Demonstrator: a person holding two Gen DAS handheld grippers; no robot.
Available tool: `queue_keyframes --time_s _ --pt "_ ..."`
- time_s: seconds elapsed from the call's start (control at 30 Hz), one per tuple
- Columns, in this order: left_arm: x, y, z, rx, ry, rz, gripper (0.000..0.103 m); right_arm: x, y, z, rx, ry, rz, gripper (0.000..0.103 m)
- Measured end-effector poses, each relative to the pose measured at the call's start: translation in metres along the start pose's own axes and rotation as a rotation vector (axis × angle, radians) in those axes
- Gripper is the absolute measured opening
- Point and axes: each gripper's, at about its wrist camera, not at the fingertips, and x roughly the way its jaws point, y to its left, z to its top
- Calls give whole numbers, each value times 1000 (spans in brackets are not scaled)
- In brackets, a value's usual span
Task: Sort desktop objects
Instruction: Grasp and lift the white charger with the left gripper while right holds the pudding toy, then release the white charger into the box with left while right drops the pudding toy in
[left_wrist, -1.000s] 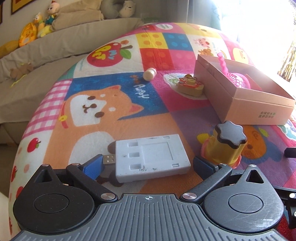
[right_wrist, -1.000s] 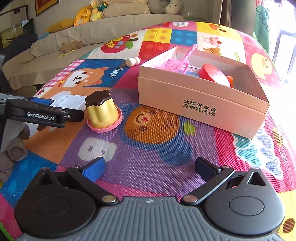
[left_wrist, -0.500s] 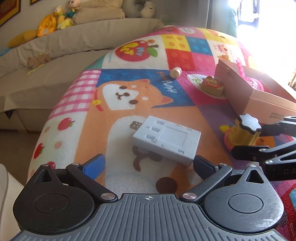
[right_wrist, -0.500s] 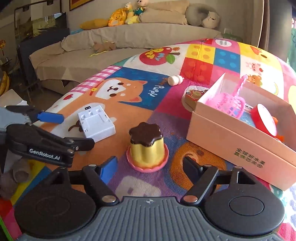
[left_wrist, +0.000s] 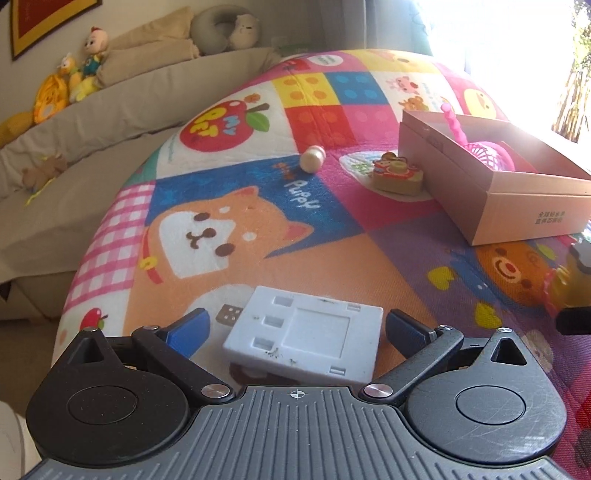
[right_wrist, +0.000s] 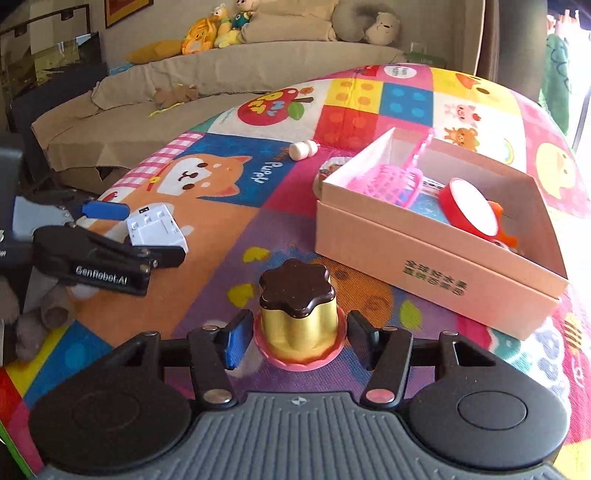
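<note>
Now the right tongs (right_wrist: 293, 341) are seen closing around the pudding toy (right_wrist: 297, 314) at lower centre, pads just beside its pink base, no firm pinch yet. The left tongs (left_wrist: 297, 326) are held wide open astride the white adapter (left_wrist: 306, 341), presumably for pickup. The pink box (right_wrist: 424, 254) interior is revealed only in the right view.

Each tool (right_wrist: 295, 341) has a ribbed grey body, black round-lobed linkages with silver screws, one blue finger pad (right_wrist: 233, 342); white "GenRobot.AI" lettering marks the left tool (right_wrist: 147, 236).
</note>
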Motion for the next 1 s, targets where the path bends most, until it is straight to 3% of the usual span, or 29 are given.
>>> queue_keyframes --time_s 0.27,0.67,0.8,1.0 --pt "11 9 6 -42 26 -60 103 -13 -15 -23 48 35 -25 56" --pt "-27 -28 -10 -38 -16 -109 98 -29 -21 -28 69 -2 -36 56" --pt "-53 -41 3 -29 -78 -152 97 -51 -34 -28 61 -58 -83 56" --pt "-86 -77 78 38 -296 -275 98 -108 -70 10 61 -254 -188 56"
